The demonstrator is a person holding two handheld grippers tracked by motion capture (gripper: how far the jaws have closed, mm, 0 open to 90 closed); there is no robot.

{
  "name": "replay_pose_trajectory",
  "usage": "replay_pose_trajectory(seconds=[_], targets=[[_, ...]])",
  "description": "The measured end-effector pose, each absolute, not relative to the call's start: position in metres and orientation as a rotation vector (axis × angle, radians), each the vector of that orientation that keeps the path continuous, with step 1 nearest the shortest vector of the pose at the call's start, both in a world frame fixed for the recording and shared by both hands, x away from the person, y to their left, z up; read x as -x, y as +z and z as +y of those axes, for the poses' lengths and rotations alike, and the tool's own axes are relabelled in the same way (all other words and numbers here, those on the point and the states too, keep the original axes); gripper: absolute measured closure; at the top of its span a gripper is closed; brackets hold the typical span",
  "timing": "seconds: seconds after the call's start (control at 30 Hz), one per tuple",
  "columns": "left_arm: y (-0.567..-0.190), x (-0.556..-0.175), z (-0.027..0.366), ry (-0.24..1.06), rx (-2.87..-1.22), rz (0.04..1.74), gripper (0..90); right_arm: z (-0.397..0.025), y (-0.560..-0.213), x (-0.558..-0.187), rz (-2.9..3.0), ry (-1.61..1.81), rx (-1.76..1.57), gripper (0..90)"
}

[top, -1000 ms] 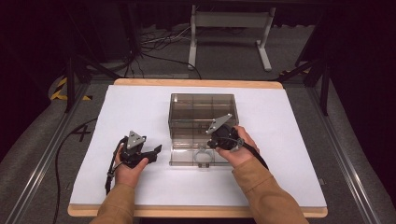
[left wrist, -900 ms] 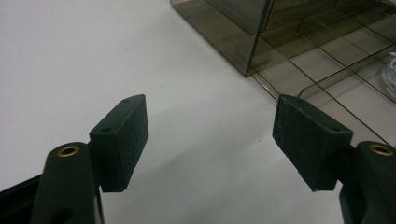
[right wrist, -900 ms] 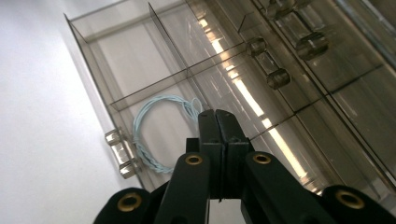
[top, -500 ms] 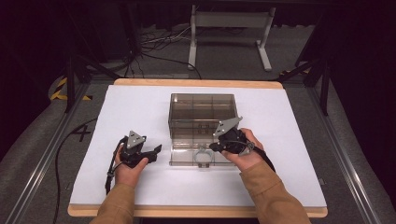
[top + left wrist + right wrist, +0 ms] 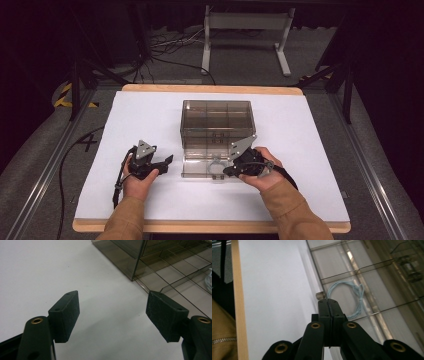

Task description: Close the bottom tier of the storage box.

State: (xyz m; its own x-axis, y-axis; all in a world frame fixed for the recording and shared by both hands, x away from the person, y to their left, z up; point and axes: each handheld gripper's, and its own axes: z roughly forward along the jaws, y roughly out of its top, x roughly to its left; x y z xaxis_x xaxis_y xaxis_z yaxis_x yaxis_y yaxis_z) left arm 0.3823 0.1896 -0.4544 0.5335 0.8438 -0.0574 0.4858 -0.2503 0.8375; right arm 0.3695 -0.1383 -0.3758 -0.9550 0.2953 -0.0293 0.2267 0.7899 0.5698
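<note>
We see one smoky transparent plastic drawer cabinet [image 5: 216,127] at the middle of the white table [image 5: 125,120], its one pulled-out drawer [image 5: 200,167] holding one coiled pale blue cord [image 5: 352,298]. Our right gripper [image 5: 227,171] has its two jaws pressed together at the drawer's front knob [image 5: 320,295]. Our left gripper [image 5: 167,160] hovers with jaws spread wide just left of the cabinet.

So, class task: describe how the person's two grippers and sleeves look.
Both the left gripper and the right gripper are black, each topped by a grey three-cornered plate. Their jaws carry rectangular black pads and brass-coloured rivets. A black cable trails from the left one. Sleeves are tan.
</note>
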Motion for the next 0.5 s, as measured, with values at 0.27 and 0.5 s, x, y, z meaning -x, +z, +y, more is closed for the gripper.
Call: replay_pose_trajectory(seconds=[0.27, 0.5], targets=[[-0.454, -0.382, 0.190, 0.520, -1.904, 1.085, 27.8, -0.132, -0.385, -0.364, 2.949, 0.815, -0.343, 90.0], [-0.454, -0.382, 0.190, 0.520, -1.904, 1.084, 27.8, -0.126, -0.392, -0.361, 2.993, 0.767, -0.303, 90.0]])
